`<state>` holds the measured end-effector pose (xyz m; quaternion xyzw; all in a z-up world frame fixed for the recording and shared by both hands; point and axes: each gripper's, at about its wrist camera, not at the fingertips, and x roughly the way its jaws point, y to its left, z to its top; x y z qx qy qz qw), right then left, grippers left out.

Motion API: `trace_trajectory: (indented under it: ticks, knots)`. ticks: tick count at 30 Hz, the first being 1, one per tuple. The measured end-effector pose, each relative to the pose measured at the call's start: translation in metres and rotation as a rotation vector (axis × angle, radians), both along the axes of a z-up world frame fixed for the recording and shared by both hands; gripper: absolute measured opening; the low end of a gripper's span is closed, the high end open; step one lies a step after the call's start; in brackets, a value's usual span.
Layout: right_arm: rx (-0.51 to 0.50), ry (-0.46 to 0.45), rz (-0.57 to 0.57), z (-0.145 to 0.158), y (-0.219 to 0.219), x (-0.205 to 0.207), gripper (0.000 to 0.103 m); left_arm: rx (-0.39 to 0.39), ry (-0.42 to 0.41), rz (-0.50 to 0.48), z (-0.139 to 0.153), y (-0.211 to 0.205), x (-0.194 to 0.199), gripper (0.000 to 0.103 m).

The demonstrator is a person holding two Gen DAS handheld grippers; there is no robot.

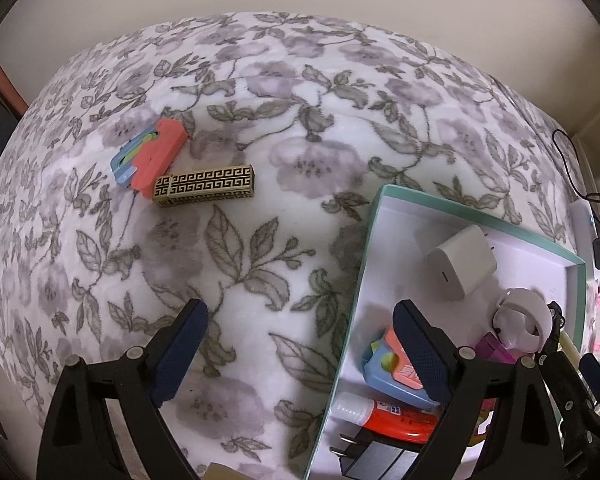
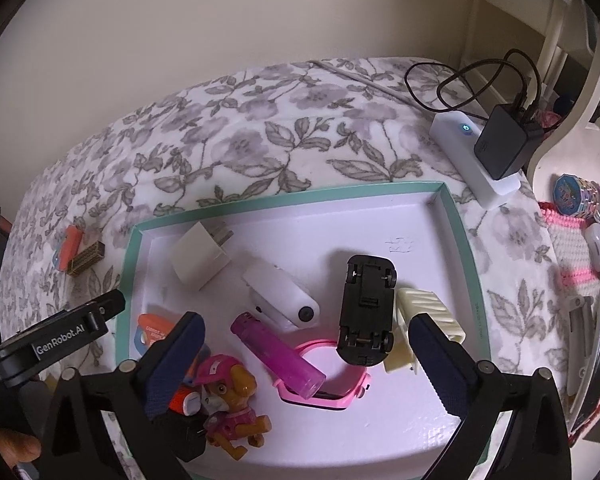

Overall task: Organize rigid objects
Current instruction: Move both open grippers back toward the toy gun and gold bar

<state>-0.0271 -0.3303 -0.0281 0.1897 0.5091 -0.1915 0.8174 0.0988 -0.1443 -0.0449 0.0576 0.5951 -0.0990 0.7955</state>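
Left gripper (image 1: 300,354): jaws spread wide with nothing between them; one dark ribbed pad hangs over the blanket, the other over the tray's near corner.
Right gripper (image 2: 306,354): jaws spread wide and holding nothing, poised over the tray's contents.
Tray (image 2: 288,194): shallow rectangular box lid, mint-green rim, smooth white floor, lying flat on the blanket.
Near in tray: a plastic pup figure (image 2: 230,404) in a pink outfit lies at the front edge, beside an orange glue bottle (image 1: 396,420) and a black plug adapter (image 1: 374,458).
Middle of tray: a translucent pink lighter (image 2: 278,354) lies across a pink watch (image 2: 332,380); a black toy car (image 2: 366,308) lies upside down, wheels up, touching a cream ribbed hair clip (image 2: 430,312).
Far in tray: a white rounded device (image 2: 282,294) lies next to a white cube charger (image 2: 200,256), prongs toward the far rim.
Blanket (image 1: 284,92): soft fleece, grey-lilac flowers and leaves.
Outside tray: a coral-and-blue flat plastic piece (image 1: 152,156) touches a cream box with black key pattern (image 1: 204,186), both well apart from the tray.
Far right: a white power bank (image 2: 474,164) with a lit dot carries a black adapter (image 2: 506,144) and looping black cable (image 2: 460,80).
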Motion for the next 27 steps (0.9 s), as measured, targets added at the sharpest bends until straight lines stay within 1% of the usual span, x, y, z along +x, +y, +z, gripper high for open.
trace_trajectory:
  ticks: [5, 8, 12, 20, 22, 27]
  knots:
    - [0.003, 0.001, 0.006, 0.000, 0.001, 0.001, 0.103, -0.004, 0.007, -0.001, 0.000, 0.002, 0.001, 0.094]
    - [-0.014, 0.005, 0.010, 0.001, 0.006, 0.003, 0.103, -0.025, 0.003, 0.008, 0.006, 0.010, 0.004, 0.094]
    - [-0.014, -0.010, 0.032, 0.005, 0.014, 0.007, 0.103, -0.016, -0.029, 0.038, 0.015, 0.025, 0.010, 0.094]
    - [0.015, -0.052, 0.078, 0.015, 0.045, 0.021, 0.103, 0.001, -0.053, 0.086, 0.024, 0.062, 0.025, 0.094]
    - [0.022, -0.060, 0.095, 0.016, 0.055, 0.027, 0.103, -0.008, -0.059, 0.101, 0.027, 0.071, 0.029, 0.094]
    - [0.026, -0.060, 0.150, 0.016, 0.081, 0.039, 0.103, -0.062, -0.065, 0.133, 0.035, 0.096, 0.035, 0.094]
